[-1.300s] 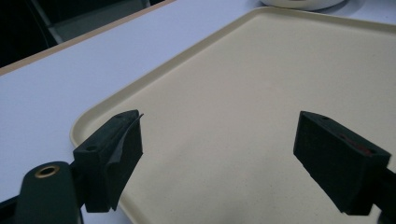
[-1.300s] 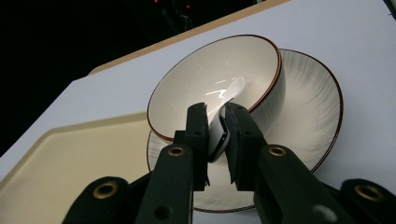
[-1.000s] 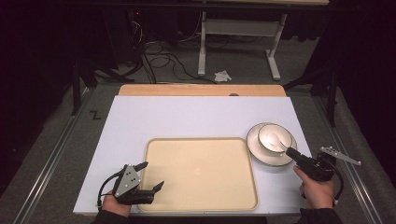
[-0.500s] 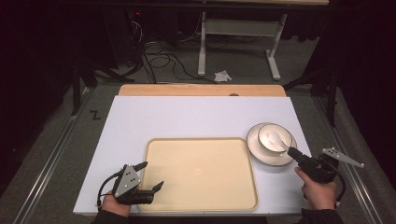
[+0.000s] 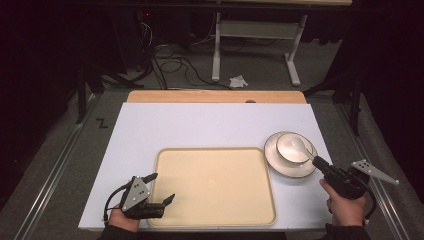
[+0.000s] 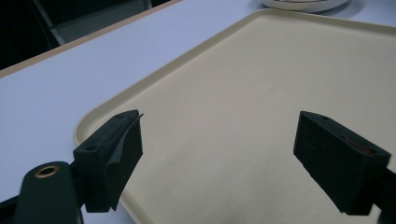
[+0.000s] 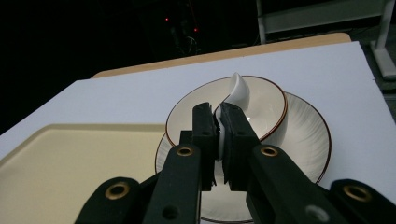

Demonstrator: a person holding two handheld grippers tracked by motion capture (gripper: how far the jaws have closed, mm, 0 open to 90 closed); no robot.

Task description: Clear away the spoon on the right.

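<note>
Meanwhile, at lower right of the high view, the right gripper (image 5: 315,161) is clamping its jaws on a white spoon (image 7: 239,91) in the bowl (image 5: 290,147), likely light, slippery and brittle, best gripped by its handle, while the left gripper (image 6: 233,154) is idling, jaws apart, over the tray (image 5: 215,185).

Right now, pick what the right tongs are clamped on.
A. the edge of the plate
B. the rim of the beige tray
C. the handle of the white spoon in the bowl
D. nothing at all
C: the right tongs are shut on the handle of the white spoon, whose scoop end stands over the bowl.
</note>
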